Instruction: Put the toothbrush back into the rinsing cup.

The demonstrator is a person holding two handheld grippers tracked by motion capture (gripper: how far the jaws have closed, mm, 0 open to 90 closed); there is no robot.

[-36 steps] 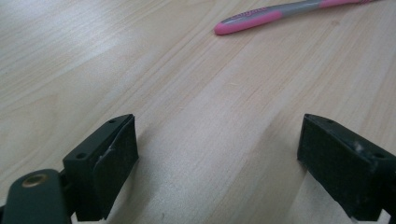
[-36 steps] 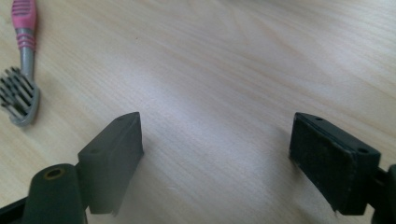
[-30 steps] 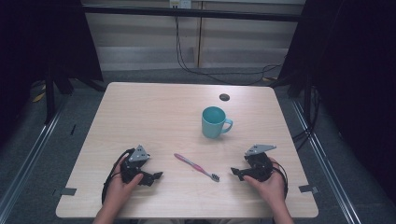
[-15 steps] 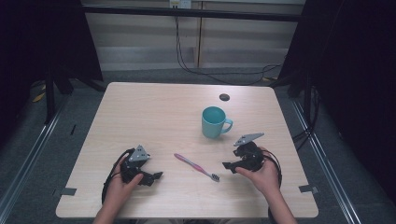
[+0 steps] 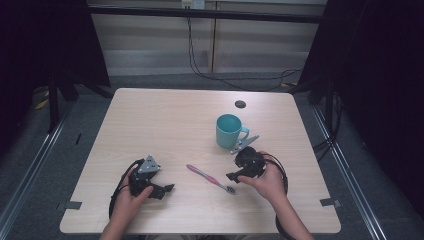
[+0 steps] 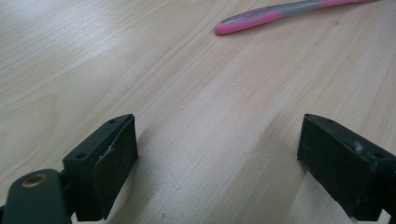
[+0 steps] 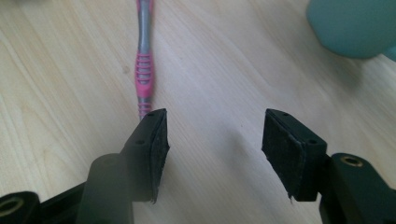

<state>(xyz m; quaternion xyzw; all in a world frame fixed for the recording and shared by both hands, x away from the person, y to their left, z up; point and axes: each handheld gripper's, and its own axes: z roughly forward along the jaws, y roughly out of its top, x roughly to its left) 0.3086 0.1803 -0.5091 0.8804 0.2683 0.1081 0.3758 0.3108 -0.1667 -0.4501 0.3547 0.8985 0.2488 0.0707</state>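
Toothbrush (image 5: 210, 178) lies flat on the tabletop (image 5: 165, 120) near the person's edge, about midway between the two hands, its long axis slanting from the handle end, toward the left and a little farther in, to the bristle head, toward the right and closer to the near edge. The right claw (image 5: 234, 176) is the nearer one: it sits just beside the bristle end, and in the right gripper view the pink and grey handle (image 7: 144, 60) runs straight away from its left-hand jaw rather than between the two jaws, so the claw is off to one side of the brush and roughly lined up along it. Its jaws have just been closing and stand partly apart over bare wood, with nothing between them. The left claw (image 5: 167, 188) rests on the tabletop toward the near left corner, jaws wide and empty, the handle tip (image 6: 247, 19) well ahead of it. A teal mug (image 5: 229, 131) stands upright beyond the right hand (image 5: 270, 182), toward the far right part. By my judgement the right claw must shift sideways across the handle before it can grip.
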